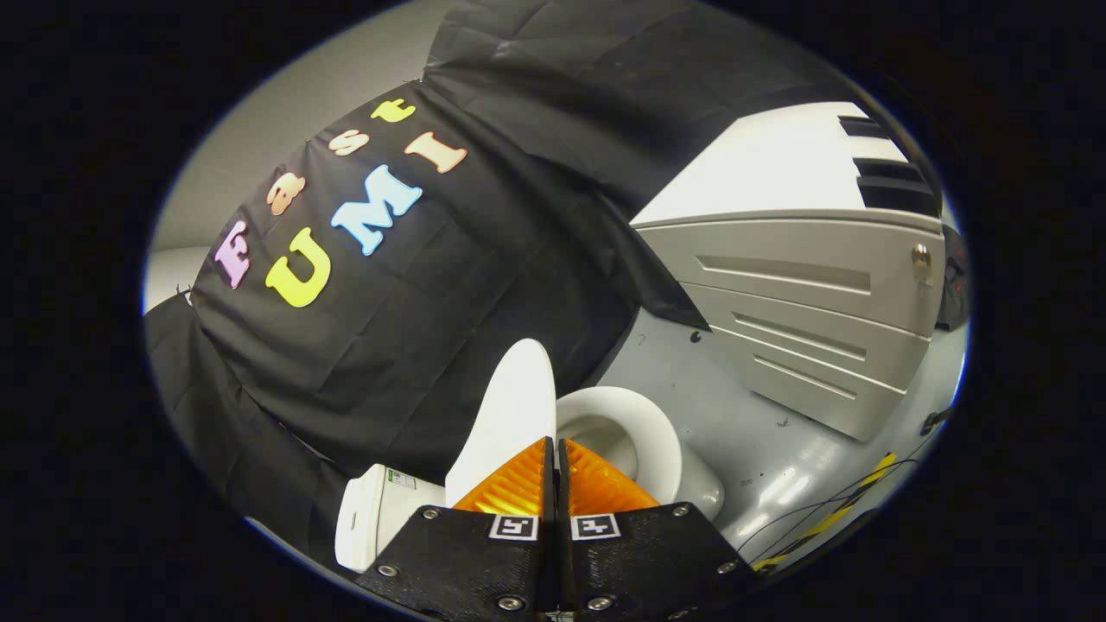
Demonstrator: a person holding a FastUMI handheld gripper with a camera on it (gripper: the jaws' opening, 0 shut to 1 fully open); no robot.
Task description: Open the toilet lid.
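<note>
Lid stands raised just past the tool (fingers together, gripping nothing) beside the open bowl, so unless it leans back on the tank, it could drop shut.

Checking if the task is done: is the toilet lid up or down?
Up. The lid stands raised beside the uncovered seat, just beyond the shut hand-held gripper.

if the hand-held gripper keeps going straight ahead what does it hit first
Probably the raised toilet lid, which stands just beyond the closed fingertips of the hand-held gripper; the toilet seat sits beside it. Depth is unclear.
</note>
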